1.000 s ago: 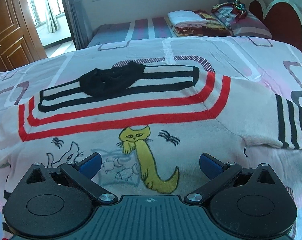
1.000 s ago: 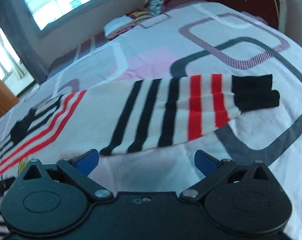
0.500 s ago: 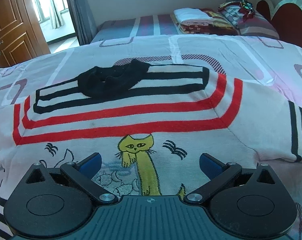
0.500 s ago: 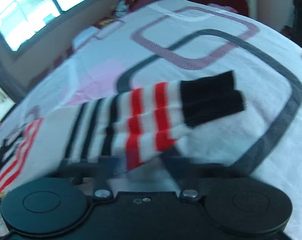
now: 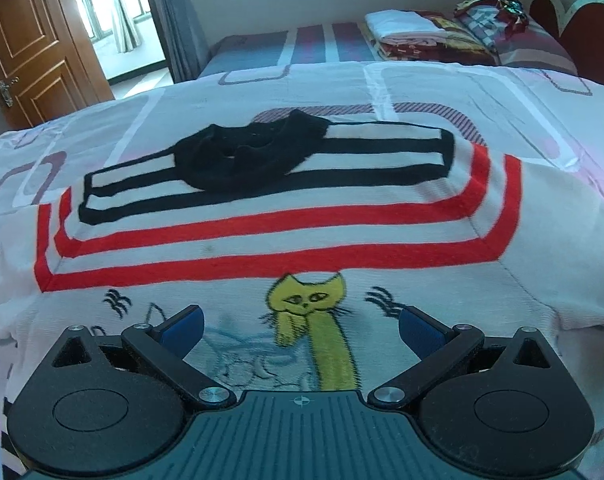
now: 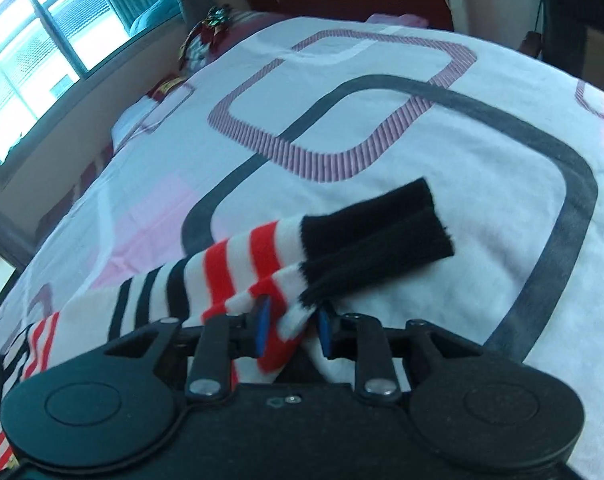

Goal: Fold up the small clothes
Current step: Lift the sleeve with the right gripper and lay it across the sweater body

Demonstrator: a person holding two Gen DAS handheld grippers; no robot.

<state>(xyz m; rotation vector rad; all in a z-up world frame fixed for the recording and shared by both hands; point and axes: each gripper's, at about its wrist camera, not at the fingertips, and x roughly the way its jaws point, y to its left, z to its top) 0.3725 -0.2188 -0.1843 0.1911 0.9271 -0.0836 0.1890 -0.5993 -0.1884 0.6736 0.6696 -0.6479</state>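
A small white sweater (image 5: 302, 240) with red and black stripes, a black collar (image 5: 250, 156) and a yellow cat print (image 5: 309, 300) lies flat on the bed. My left gripper (image 5: 300, 320) hovers open just above the cat print, nothing between its fingers. In the right wrist view my right gripper (image 6: 293, 330) pinches the striped sleeve (image 6: 262, 256) near its black cuff (image 6: 377, 236). Its jaws are opening slightly, with the bunched sleeve still pressed between the blue pads. The cuff sticks out beyond the fingers, raised off the cover.
The patterned bed cover (image 6: 381, 120) spreads wide around the sweater. Folded bedding (image 5: 413, 36) and pillows sit at the far end by the red headboard (image 5: 581, 28). A wooden door (image 5: 30, 48) stands at far left, a window (image 6: 30, 60) behind.
My right gripper went from wide open to shut on the sleeve, which now bunches and lifts off the cover as the gripper rolls. My left gripper crept forward over the sweater, still open.
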